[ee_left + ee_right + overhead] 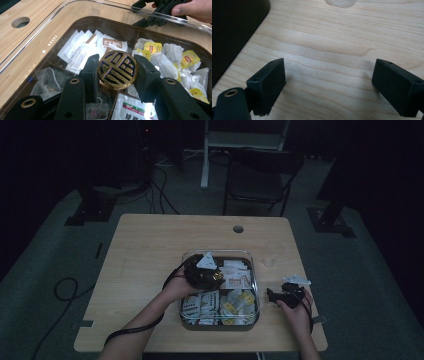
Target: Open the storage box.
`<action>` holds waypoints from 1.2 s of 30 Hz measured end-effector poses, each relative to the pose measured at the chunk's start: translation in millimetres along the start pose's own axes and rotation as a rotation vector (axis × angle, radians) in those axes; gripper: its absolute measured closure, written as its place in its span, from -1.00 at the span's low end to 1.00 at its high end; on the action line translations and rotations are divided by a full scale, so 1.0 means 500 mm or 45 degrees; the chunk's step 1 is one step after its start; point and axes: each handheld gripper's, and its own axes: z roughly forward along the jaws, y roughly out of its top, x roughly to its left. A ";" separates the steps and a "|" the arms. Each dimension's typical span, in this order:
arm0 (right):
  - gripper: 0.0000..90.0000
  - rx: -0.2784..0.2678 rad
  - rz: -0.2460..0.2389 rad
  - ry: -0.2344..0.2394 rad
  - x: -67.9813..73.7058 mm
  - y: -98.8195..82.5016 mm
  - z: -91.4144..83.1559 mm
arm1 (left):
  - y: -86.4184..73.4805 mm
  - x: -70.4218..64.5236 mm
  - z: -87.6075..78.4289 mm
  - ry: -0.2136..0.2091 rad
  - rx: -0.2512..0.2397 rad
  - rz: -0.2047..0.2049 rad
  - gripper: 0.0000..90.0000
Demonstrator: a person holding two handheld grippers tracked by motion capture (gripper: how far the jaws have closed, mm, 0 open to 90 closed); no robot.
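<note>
The left tongs point(117, 70) are clamped on one round gold-and-black medallion point(117, 69), a pad pressed to each side of its rim, holding it on edge just above the clear compartment tray point(254, 285). From the high view, those tongs point(212, 277) sit over the tray's left half on the wooden bench point(150, 245). Beneath the medallion lie white paper sachets point(82, 50) at the far side and a heap of yellow-tagged tea bags point(172, 60) at the right; too many overlap to count. The right tongs point(327, 82) stand wide apart with nothing between them, low over bare bench right of the tray point(274, 296).
</note>
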 end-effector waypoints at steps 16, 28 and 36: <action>-0.75 0.000 0.000 0.000 0.000 0.000 0.000 | -0.019 0.035 -0.049 0.088 -0.006 -0.061 0.32; -0.75 0.000 0.000 0.000 0.000 0.000 0.000 | -0.033 0.060 -0.100 0.174 -0.014 -0.091 0.32; -0.75 0.001 -0.001 0.000 0.000 0.000 0.000 | -0.058 0.087 -0.140 0.234 -0.015 -0.144 0.32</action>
